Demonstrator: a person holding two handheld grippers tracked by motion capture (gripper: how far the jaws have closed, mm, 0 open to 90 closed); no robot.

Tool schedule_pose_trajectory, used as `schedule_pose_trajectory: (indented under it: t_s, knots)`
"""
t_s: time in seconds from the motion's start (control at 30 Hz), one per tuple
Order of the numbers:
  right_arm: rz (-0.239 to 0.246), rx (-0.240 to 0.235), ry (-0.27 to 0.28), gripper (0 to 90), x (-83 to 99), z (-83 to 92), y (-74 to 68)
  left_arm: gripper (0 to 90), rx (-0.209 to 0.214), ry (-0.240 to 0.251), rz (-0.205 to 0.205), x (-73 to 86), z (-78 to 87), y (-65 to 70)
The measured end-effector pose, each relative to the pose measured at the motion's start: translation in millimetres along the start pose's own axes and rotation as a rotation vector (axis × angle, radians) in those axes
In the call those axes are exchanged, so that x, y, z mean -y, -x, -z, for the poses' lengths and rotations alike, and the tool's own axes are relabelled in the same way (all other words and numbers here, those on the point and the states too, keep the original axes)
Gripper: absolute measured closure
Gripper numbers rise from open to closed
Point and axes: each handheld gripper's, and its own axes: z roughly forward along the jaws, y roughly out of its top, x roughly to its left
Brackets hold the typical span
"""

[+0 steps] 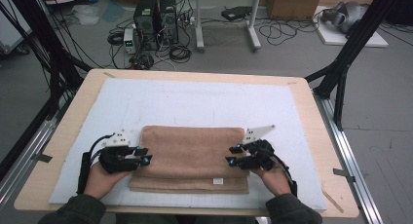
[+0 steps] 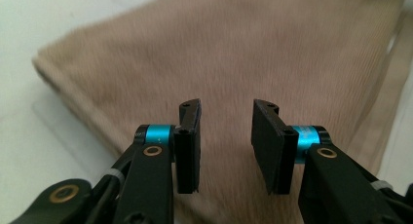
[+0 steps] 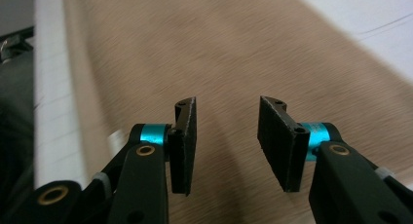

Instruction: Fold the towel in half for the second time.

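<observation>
A folded tan towel (image 1: 190, 156) lies on the white mat (image 1: 195, 97), near the table's front edge. Its upper fold sits a little back from the lower layer, which carries a small white label (image 1: 218, 180). At the towel's left end, my left gripper (image 1: 144, 155) points inward over the cloth. My right gripper (image 1: 231, 155) mirrors it at the right end. In the left gripper view the jaws of the left gripper (image 2: 226, 141) stand apart above the towel (image 2: 234, 53), with nothing between them. The right gripper (image 3: 226, 136) is likewise open over the towel (image 3: 219, 48).
The mat covers most of a wooden table (image 1: 311, 117). Bare mat stretches behind the towel and to both sides. Black frame legs (image 1: 341, 73) stand at the table's right and left. Computer towers (image 1: 156, 22) and cables sit on the floor beyond.
</observation>
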Motion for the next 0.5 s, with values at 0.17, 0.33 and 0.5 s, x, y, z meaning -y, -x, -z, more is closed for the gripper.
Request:
schedule_pose_trajectory:
  t_s: [0.17, 0.33, 0.5]
  knots:
    - [-0.013, -0.015, -0.067, 60.8, 21.7, -15.1, -8.7, 63.8, -0.014, 0.059, 0.022, 18.7, -2.2, 1.7]
    - [-0.013, -0.021, -0.024, 60.1, 23.7, -7.5, -9.2, 56.4, -0.021, 0.071, 0.015, 11.1, 10.3, 2.9]
    - [-0.007, -0.014, -0.021, 58.8, 26.0, 4.9, -12.8, 55.0, 0.000, 0.097, 0.042, 16.1, 27.5, 5.8]
